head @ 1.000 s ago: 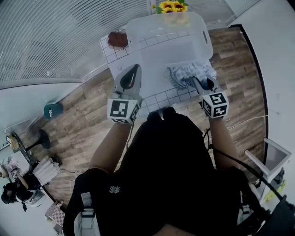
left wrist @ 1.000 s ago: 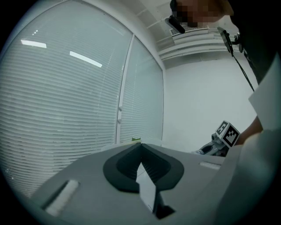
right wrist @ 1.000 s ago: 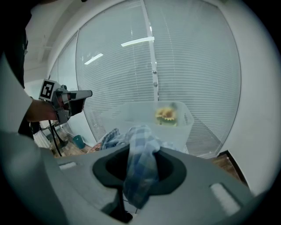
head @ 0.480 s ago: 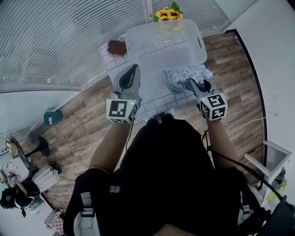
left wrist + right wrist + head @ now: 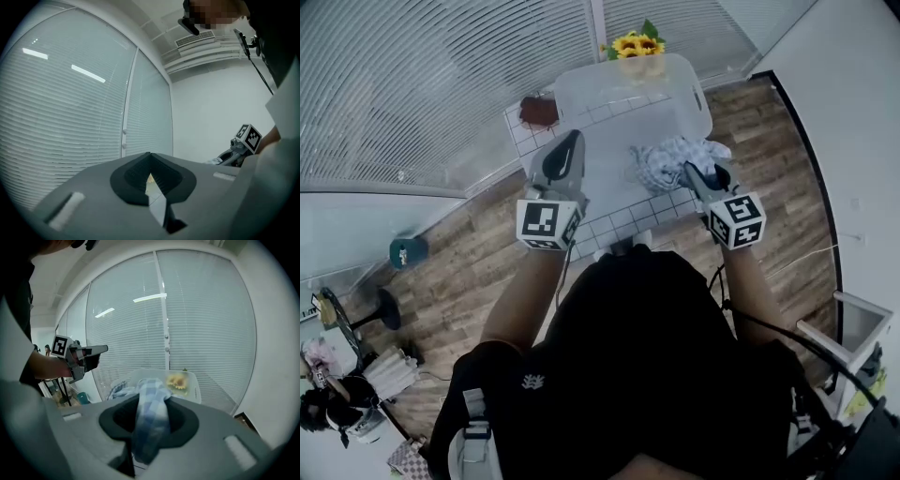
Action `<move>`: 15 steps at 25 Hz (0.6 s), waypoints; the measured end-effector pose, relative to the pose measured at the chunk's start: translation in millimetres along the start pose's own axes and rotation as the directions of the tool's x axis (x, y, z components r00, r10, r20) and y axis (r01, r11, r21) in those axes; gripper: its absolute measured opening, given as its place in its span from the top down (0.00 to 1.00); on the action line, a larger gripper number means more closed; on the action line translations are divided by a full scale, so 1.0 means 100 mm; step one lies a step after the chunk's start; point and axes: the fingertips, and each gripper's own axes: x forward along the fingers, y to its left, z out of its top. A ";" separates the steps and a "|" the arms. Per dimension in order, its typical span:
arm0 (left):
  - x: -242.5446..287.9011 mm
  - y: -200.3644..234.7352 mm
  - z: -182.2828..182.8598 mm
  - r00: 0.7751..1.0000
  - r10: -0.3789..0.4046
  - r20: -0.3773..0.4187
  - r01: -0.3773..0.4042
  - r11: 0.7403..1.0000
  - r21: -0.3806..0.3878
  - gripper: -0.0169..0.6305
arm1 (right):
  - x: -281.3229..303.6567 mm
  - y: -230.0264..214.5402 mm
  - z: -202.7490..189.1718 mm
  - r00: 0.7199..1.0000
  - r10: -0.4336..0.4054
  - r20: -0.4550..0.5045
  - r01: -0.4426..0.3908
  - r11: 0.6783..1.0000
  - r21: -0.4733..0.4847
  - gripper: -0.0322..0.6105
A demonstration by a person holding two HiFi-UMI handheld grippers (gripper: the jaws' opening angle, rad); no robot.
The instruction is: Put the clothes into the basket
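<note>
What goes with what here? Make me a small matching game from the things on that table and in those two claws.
1 checked cloth
2 sunflowers
3 dark red bundle
4 left gripper

A beyond the basket
B empty
C clamped in the right gripper
D on the table, left of the basket

Pairs: 1-C, 2-A, 3-D, 4-B

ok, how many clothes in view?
2. Blue checked cloth in the right gripper, at the basket's near edge; dark red garment on the table left of the basket. Others may be hidden.

Bunched checked cloth (image 5: 673,157) at basket (image 5: 581,89) near edge
</note>
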 end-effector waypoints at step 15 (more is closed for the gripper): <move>-0.07 0.15 0.27 0.998 0.066 0.024 -0.067 0.996 0.051 0.96 | -0.02 -0.23 0.54 0.995 -0.010 0.098 0.012 1.000 -0.027 0.78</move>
